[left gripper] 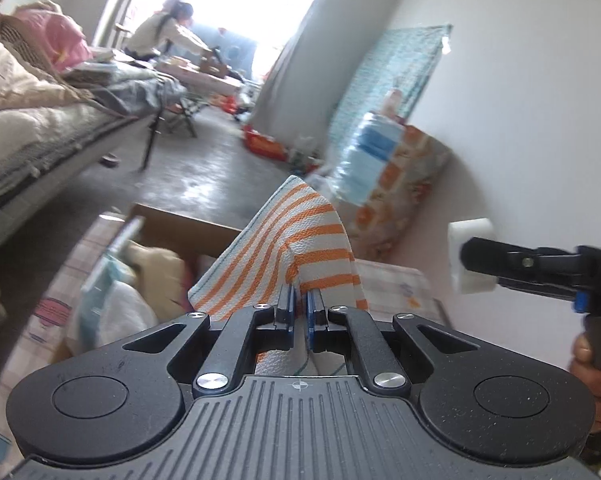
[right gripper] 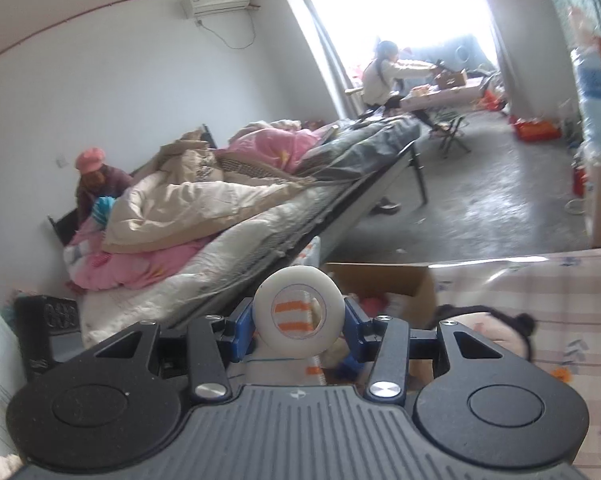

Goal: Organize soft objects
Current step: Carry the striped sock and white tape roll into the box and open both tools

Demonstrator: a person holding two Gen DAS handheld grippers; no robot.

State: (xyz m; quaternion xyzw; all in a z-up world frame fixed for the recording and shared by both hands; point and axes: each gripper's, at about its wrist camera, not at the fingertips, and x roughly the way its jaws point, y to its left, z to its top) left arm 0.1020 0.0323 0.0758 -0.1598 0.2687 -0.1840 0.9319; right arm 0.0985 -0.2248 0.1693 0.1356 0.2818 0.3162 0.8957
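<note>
Two grippers, two loads, one box

While the left hand-held gripper (left gripper: pixel 299 300) pinches one orange-and-white striped cloth (left gripper: pixel 292 248) between its closed blue pads, the cloth stands up in a peak above the fingertips, lifted clear of the bench (left gripper: pixel 396 284) and hanging over the near edge of one open cardboard box (left gripper: pixel 180 226). One fold of the same cloth trails back under the fingers toward the gripper body.

The right hand-held gripper (right gripper: pixel 299 330) is clamped on one white tape roll (right gripper: pixel 298 314), one finger on each side; orange stripes of the cloth show through the roll's hole. From the left wrist view this gripper enters at the right edge, roll foremost (left gripper: pixel 470 256), near the white wall and well apart from the cloth.

Counted on the bench with its pink checked cover: one cardboard box, holding several pale soft items (left gripper: pixel 156 268) too blurred to number, and one plush toy with black hair (right gripper: pixel 488 330) just beside the box's right side.

One bed (right gripper: pixel 260 232) heaped with quilts runs along the bench's left edge, close by. Past the far edge lies bare concrete floor (right gripper: pixel 496 208). Two people are in view, one seated by the window (right gripper: pixel 380 76), one in a pink cap (right gripper: pixel 94 178) behind the bed
</note>
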